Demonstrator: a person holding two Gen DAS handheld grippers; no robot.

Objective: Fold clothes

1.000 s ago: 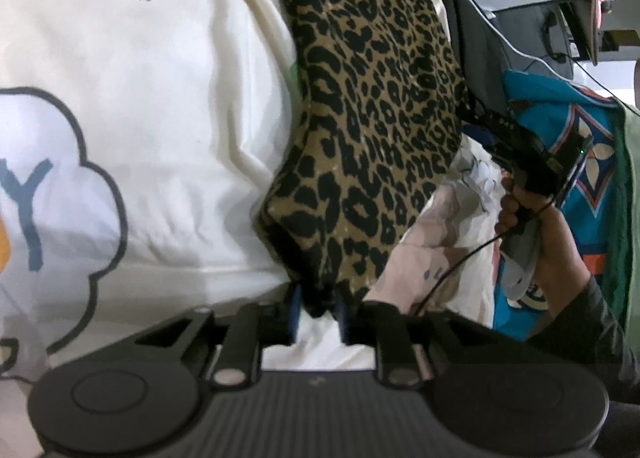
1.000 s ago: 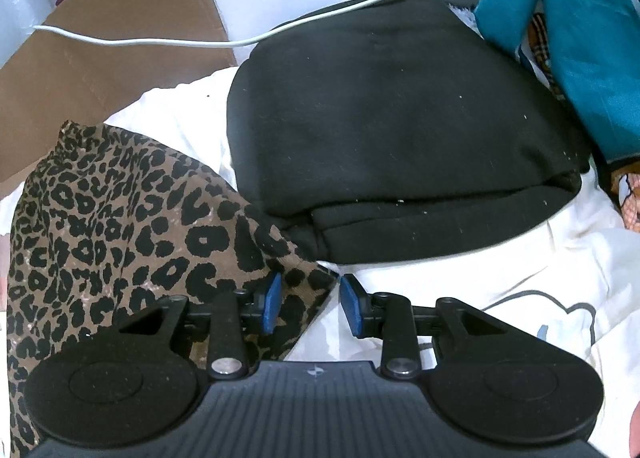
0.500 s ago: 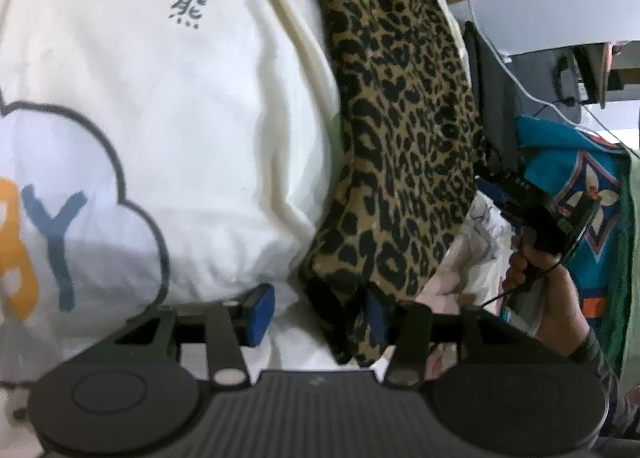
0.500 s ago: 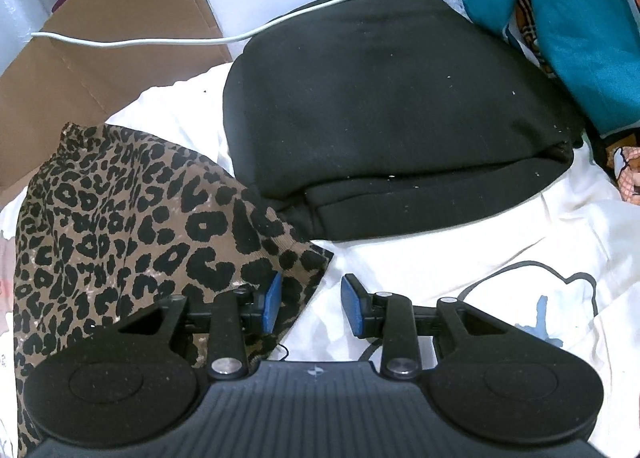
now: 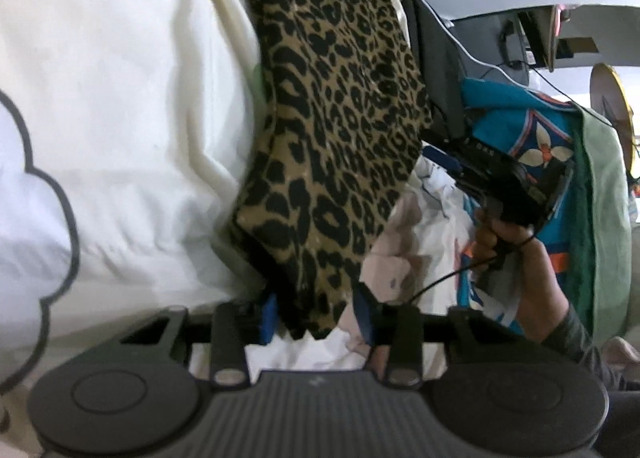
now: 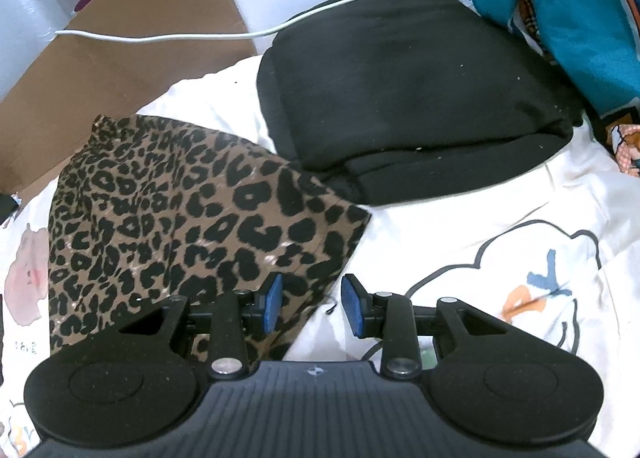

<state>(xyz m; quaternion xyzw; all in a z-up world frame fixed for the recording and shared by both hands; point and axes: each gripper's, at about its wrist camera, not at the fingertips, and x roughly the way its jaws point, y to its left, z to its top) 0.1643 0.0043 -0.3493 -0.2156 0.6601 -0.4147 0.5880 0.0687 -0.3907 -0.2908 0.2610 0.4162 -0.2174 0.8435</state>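
Black folded garment [image 6: 408, 98] (teal cloth [image 6: 568, 10] beside) abuts leopard-print garment [image 6: 192, 210].

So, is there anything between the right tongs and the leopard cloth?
Nothing visible. The right tongs are open, and the leopard cloth already lies under the left blue pad, its corner edge in the gap. The black garment lies behind, clear of the path.
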